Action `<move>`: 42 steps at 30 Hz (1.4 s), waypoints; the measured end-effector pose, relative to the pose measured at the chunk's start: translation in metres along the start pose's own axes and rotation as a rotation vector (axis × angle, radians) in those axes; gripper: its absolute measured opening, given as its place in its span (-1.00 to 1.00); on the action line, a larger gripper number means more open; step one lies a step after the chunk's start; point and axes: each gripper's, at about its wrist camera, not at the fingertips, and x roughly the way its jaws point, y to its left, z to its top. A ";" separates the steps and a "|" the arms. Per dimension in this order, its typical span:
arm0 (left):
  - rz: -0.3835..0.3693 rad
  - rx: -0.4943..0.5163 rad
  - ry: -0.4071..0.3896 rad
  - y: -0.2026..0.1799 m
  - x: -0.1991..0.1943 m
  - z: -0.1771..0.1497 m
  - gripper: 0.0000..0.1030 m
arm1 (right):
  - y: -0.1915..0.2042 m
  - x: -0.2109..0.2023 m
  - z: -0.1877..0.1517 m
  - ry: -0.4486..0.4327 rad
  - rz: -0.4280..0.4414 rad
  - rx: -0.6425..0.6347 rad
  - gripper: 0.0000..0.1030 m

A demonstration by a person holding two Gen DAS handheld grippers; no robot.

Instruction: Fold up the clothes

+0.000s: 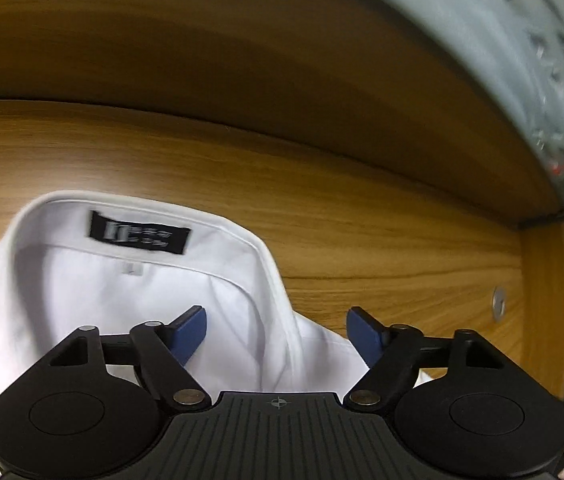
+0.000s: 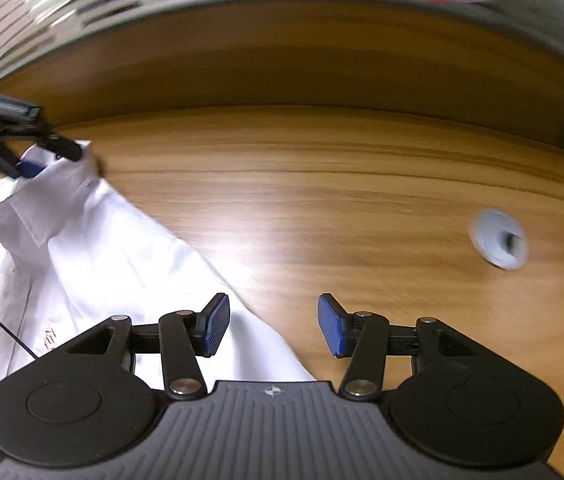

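My left claw (image 1: pixel 275 334) is spread wide, holding nothing, poised over the collar (image 1: pixel 153 216) of the white shirt (image 1: pixel 81 304). My right claw (image 2: pixel 273 326) is wide open too, empty, straddling the shirt's edge where cloth meets bare wooden surface (image 2: pixel 322 200). The shirt lies spread, collar toward the far side, not visibly folded here. This fits lining up a grab or having just let go. A cable grommet (image 2: pixel 498 238) sits well right.
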 end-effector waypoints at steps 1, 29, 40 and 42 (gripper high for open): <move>0.000 0.011 0.010 -0.002 0.004 0.000 0.39 | 0.002 0.008 0.004 0.013 0.024 -0.010 0.06; -0.098 0.051 -0.169 0.001 -0.005 -0.008 -0.67 | 0.041 0.025 0.035 -0.012 -0.045 -0.165 -0.98; 0.004 0.167 -0.312 0.020 -0.088 -0.041 0.18 | 0.047 0.034 0.064 0.002 0.152 -0.252 -0.05; 0.045 0.166 -0.311 0.032 -0.098 -0.056 0.18 | 0.051 0.048 0.069 0.046 0.195 -0.268 -0.05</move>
